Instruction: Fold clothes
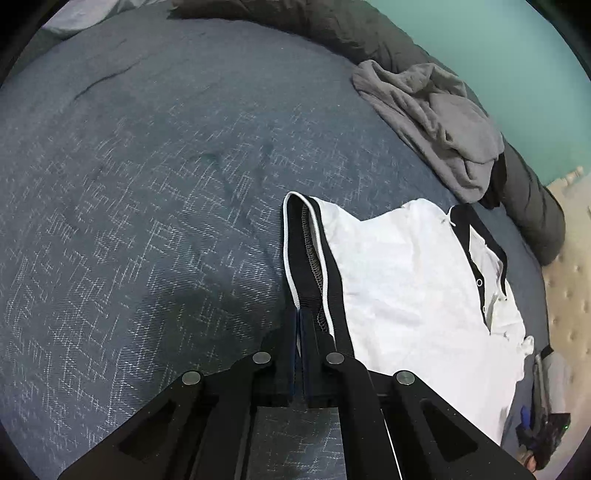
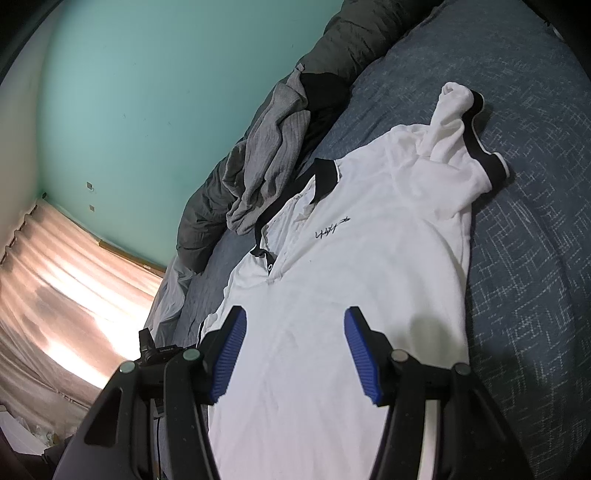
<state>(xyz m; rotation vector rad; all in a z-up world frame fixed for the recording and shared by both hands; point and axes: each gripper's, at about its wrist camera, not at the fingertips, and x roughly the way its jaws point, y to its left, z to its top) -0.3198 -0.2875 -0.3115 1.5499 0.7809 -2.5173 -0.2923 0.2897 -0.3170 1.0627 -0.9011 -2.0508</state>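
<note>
A white polo shirt with a black collar and black sleeve cuffs lies face up on the blue bedspread. My left gripper is shut on the black, white-piped sleeve cuff, which runs up from between the fingers. In the right wrist view the same shirt spreads out ahead, with its far sleeve bunched up. My right gripper hovers open over the shirt's lower body, with nothing between its blue pads.
A crumpled grey garment lies beyond the collar, against a dark rolled duvet along the green wall. A small black device sits at the bed's edge near a curtain.
</note>
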